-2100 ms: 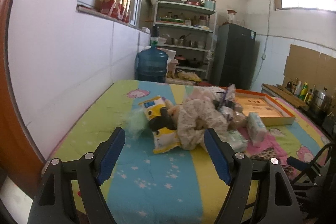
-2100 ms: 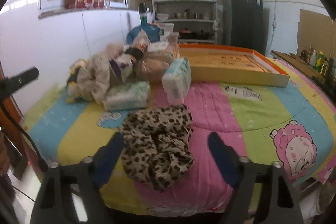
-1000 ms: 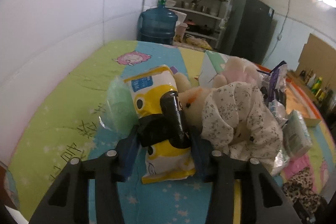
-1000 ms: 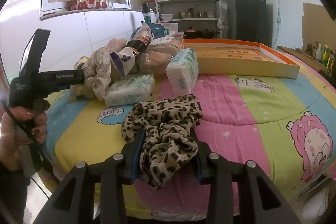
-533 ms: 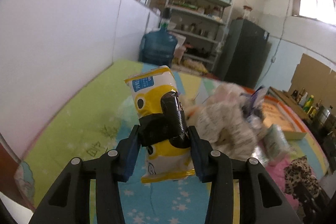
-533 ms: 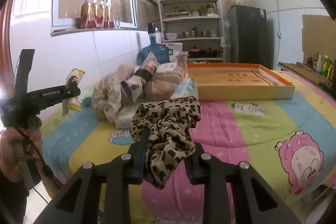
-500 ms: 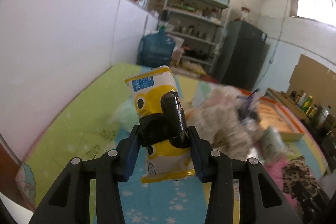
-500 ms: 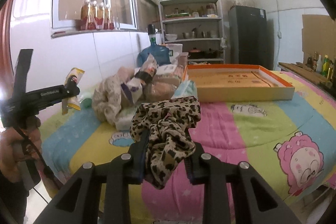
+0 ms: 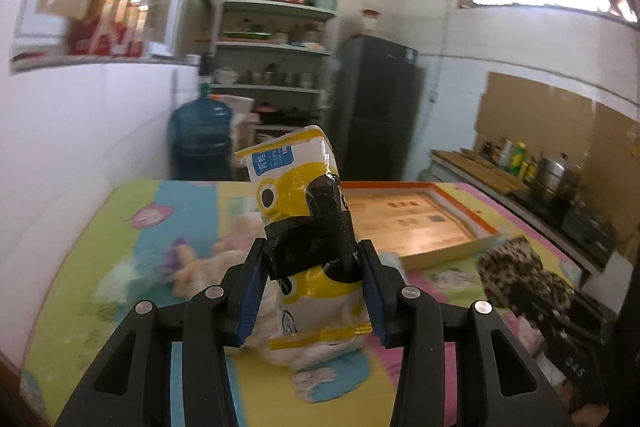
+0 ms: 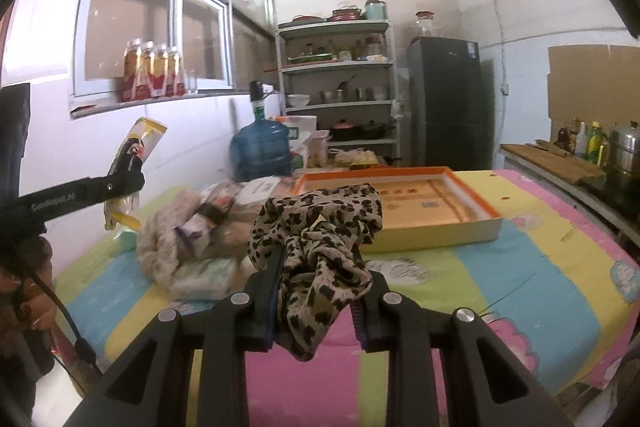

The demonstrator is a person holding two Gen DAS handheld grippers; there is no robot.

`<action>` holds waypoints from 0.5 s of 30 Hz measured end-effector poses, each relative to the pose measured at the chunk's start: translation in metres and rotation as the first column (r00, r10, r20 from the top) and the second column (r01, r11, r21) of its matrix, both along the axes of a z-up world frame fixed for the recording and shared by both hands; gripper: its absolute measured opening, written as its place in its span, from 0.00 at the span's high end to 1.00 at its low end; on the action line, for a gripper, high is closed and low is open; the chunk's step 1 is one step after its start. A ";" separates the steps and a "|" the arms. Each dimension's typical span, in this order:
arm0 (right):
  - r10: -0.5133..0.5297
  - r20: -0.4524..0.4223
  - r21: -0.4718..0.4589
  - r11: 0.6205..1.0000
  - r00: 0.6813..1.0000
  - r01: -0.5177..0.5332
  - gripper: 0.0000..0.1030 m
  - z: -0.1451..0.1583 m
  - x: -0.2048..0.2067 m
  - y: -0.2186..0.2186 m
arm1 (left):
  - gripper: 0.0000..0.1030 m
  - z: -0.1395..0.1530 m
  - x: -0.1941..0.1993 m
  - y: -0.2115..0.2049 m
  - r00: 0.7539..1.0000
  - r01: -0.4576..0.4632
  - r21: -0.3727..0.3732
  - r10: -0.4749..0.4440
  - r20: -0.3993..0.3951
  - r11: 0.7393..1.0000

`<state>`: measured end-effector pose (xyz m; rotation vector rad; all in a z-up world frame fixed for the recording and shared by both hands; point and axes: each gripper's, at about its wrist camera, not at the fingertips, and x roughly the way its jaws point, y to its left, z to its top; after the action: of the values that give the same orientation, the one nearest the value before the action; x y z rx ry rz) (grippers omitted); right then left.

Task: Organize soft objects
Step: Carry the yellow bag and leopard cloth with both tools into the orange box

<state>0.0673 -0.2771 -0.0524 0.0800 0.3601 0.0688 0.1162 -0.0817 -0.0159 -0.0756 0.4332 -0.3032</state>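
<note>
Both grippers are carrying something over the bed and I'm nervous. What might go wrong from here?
The leopard cloth hangs loose below the right gripper; it may slip out or snag the pile. The left gripper pinches the yellow pack only at its taped middle, so it could tilt or slide free.

One yellow packet (image 9: 298, 227), one leopard-print cloth (image 10: 320, 243), one orange-rimmed tray (image 10: 440, 227).

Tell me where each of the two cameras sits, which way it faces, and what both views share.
Left wrist: sits on the left tongs, looking along them at the yellow packet they clamp, the orange-rimmed tray beyond.
Right wrist: sits on the right tongs, shut on the leopard-print cloth, facing the shelves; the person's hand shows at the left edge.
Shared: tray, cloth, packet, blue water jug, dark fridge.
</note>
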 end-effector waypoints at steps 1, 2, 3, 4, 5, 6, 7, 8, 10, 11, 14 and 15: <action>-0.008 0.000 -0.007 1.000 1.000 0.008 0.72 0.003 0.001 -0.006 | 0.56 0.002 0.002 -0.011 1.000 0.021 0.007 -0.021 -0.001 1.000; -0.016 0.001 -0.014 1.000 1.000 0.016 0.72 0.005 0.004 -0.012 | 0.56 0.003 0.004 -0.019 0.999 0.037 0.013 -0.037 0.001 0.999; -0.022 0.002 -0.017 1.000 1.000 0.022 0.72 0.008 0.005 -0.018 | 0.56 0.006 0.006 -0.030 0.998 0.056 0.023 -0.056 0.006 0.998; -0.027 0.001 -0.019 0.999 1.000 0.027 0.72 0.010 0.007 -0.023 | 0.56 0.008 0.007 -0.038 0.998 0.068 0.029 -0.069 0.010 0.997; -0.030 -0.001 -0.015 0.999 1.000 0.030 0.72 0.013 0.009 -0.030 | 0.56 0.009 0.010 -0.047 0.997 0.081 0.032 -0.081 0.011 0.996; -0.029 -0.002 -0.008 1.000 1.000 0.029 0.72 0.015 0.011 -0.038 | 0.56 0.011 0.013 -0.056 0.995 0.098 0.033 -0.098 0.008 0.995; -0.030 -0.004 -0.003 1.000 1.000 0.030 0.72 0.017 0.014 -0.044 | 0.56 0.012 0.018 -0.067 0.993 0.114 0.033 -0.114 0.003 0.993; -0.037 -0.010 0.001 0.999 0.999 0.037 0.72 0.020 0.018 -0.052 | 0.56 0.013 0.022 -0.074 0.992 0.126 0.032 -0.125 -0.004 0.992; -0.041 -0.018 0.006 0.999 0.999 0.041 0.72 0.024 0.025 -0.064 | 0.56 0.014 0.031 -0.092 0.989 0.146 0.027 -0.145 -0.024 0.989; -0.043 -0.022 0.011 0.999 0.999 0.043 0.72 0.027 0.030 -0.073 | 0.56 0.015 0.037 -0.099 0.988 0.153 0.024 -0.152 -0.033 0.988; -0.038 -0.028 0.023 0.999 0.999 0.038 0.72 0.034 0.041 -0.092 | 0.56 0.017 0.055 -0.118 0.986 0.160 0.021 -0.159 -0.053 0.987; -0.037 -0.028 0.021 0.999 0.999 0.038 0.72 0.036 0.044 -0.097 | 0.56 0.018 0.060 -0.124 0.986 0.160 0.022 -0.159 -0.056 0.987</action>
<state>0.1113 -0.3744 -0.0163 0.1094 0.3849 0.0347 0.1758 -0.2055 0.0022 -0.0229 0.4983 -0.4536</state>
